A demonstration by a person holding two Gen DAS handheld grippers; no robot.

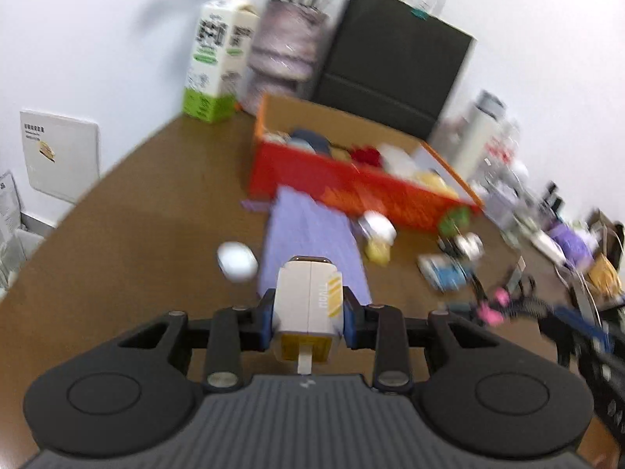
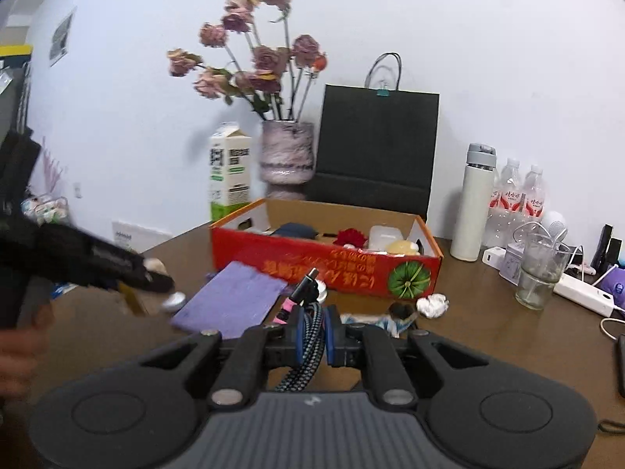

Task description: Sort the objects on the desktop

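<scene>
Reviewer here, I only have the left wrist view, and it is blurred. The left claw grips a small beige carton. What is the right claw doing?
Observer: The right claw is shut on a braided cable tied with a pink band.
Operator: Anything near the red box I cannot make out?
Observer: A crumpled white wad lies on the table in front of the red box, near its melon print.
Operator: And on the right, past the box?
Observer: A white flask stands there, with two water bottles behind it and an empty glass in front of them.
</scene>
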